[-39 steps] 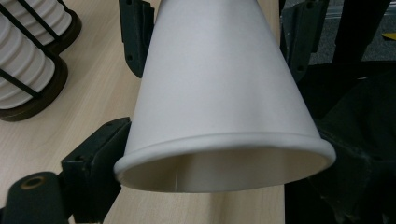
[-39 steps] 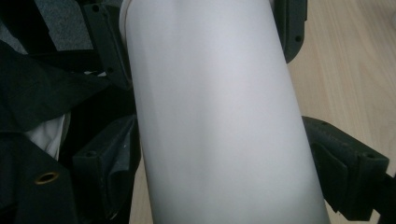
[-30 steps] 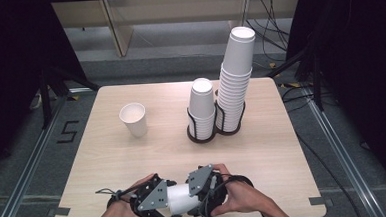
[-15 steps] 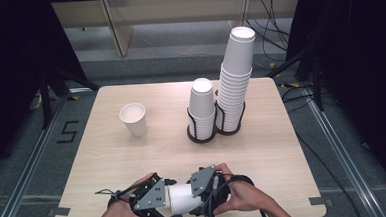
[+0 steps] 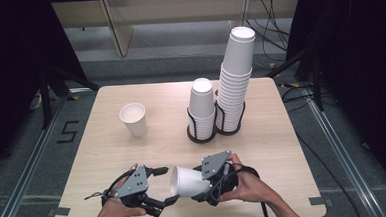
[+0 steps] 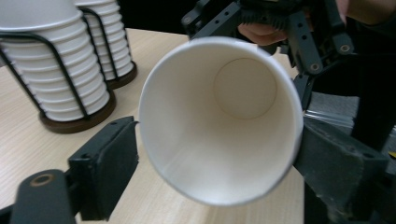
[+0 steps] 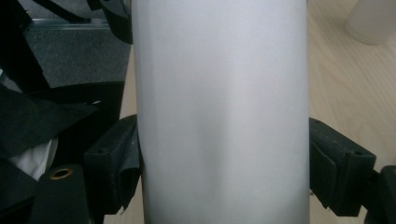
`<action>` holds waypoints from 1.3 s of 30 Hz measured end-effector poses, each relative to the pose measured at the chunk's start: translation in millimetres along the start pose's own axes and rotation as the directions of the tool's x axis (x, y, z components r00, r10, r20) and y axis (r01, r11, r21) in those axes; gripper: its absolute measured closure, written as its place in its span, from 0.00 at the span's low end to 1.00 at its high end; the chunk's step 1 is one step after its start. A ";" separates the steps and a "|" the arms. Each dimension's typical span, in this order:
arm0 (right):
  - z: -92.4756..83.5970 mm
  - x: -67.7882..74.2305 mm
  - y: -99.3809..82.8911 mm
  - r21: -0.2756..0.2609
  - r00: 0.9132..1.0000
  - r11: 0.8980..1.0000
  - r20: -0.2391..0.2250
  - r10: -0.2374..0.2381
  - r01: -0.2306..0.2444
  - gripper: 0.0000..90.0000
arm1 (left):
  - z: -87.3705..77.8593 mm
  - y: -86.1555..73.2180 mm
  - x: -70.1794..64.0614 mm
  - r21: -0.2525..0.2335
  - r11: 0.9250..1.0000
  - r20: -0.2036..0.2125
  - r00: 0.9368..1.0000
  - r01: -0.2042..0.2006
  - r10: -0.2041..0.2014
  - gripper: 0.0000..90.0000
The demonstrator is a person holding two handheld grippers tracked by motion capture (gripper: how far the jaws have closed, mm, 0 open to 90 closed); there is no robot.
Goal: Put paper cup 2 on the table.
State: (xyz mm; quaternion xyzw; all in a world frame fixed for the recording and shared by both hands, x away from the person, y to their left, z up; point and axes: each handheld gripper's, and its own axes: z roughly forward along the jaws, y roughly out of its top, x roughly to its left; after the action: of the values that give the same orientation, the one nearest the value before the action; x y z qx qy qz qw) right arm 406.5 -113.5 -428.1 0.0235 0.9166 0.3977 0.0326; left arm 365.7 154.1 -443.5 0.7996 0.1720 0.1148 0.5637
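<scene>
Paper cup (image 5: 186, 182) lies sideways over the table's (image 5: 282, 134) near edge, clamped round its body by your right gripper (image 5: 204, 186) and mouth toward the left gripper (image 5: 168, 186) — whose jaws, just closing, straddle the rim without pressing — so pinch lightly, never crushing it.

Wooden table (image 5: 108, 158) bears cup (image 5: 133, 119), two cup racks (image 5: 215, 132).
</scene>
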 end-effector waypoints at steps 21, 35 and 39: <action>-11.7 -13.0 -9.0 -0.204 0.997 0.976 -0.023 0.075 -0.078 0.24 | 6.4 -10.2 4.2 -0.121 0.966 0.022 0.974 0.226 -0.225 0.16; -0.2 -9.0 -7.3 -0.229 0.996 0.972 -0.078 0.043 -0.060 0.24 | 12.2 -9.2 -0.4 -0.142 0.963 0.057 0.973 0.229 -0.223 0.07; 3.4 -6.9 -7.1 -0.232 0.995 0.971 -0.092 0.037 -0.058 0.23 | 12.8 -8.8 -1.3 -0.160 0.961 0.071 0.973 0.227 -0.219 0.06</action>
State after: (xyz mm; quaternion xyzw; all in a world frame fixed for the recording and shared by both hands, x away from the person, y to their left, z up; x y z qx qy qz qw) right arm 413.5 -116.3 -435.3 0.0241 0.8630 0.5044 -0.0141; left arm 368.0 145.2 -456.1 0.7278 0.2359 0.0436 0.6424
